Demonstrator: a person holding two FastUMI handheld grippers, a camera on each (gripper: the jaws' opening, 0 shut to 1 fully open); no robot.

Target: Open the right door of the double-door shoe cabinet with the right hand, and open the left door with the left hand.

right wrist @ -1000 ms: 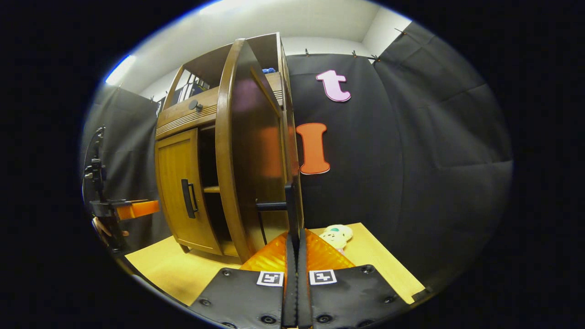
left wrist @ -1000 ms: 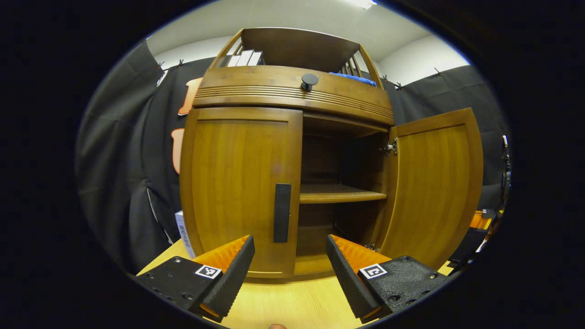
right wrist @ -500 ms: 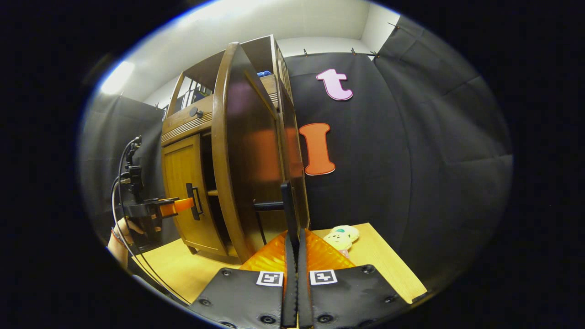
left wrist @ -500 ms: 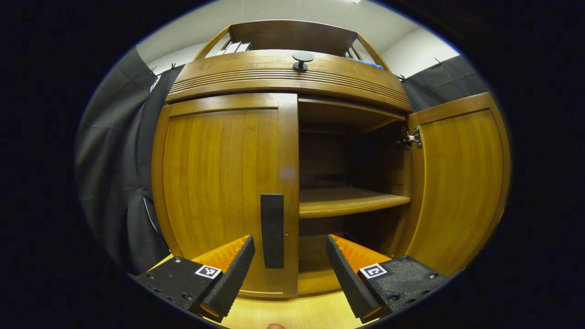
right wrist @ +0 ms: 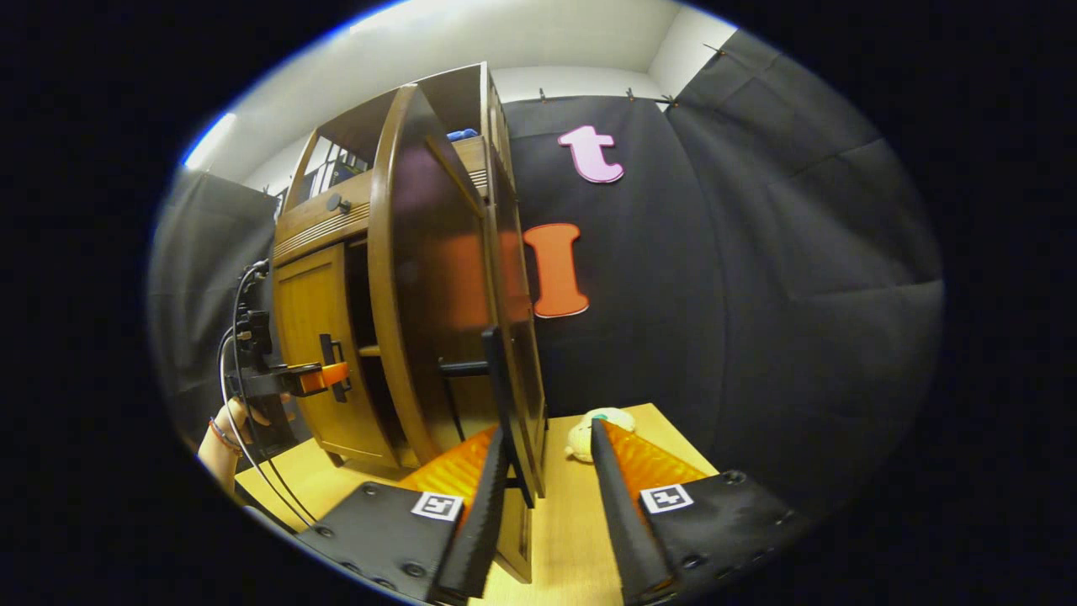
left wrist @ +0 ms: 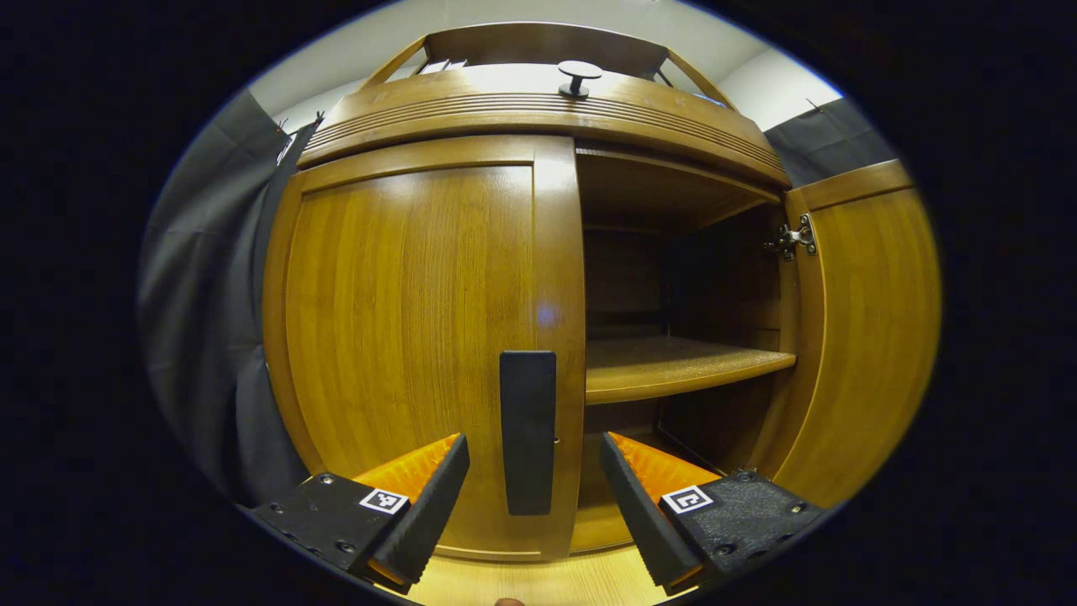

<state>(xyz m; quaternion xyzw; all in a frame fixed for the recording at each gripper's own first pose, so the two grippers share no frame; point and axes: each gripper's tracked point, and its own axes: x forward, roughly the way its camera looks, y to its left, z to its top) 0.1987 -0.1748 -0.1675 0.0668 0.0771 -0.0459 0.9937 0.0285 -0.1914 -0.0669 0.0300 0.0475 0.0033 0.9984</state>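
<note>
Plush toy (right wrist: 596, 425) on the table partly hidden behind right tool's finger (right wrist: 618, 497).

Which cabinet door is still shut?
The left door, with the black handle between the left gripper's open fingers. The right door stands swung wide, baring the shelf.

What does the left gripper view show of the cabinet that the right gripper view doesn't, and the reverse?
Left gripper view: the left door's handle face-on between its open fingers, and the right door's hinge. Right gripper view: the right door's handle, a plush toy on the table, and the hand holding the left gripper. Both: the shut left door, the open right door and the inner shelf.
</note>
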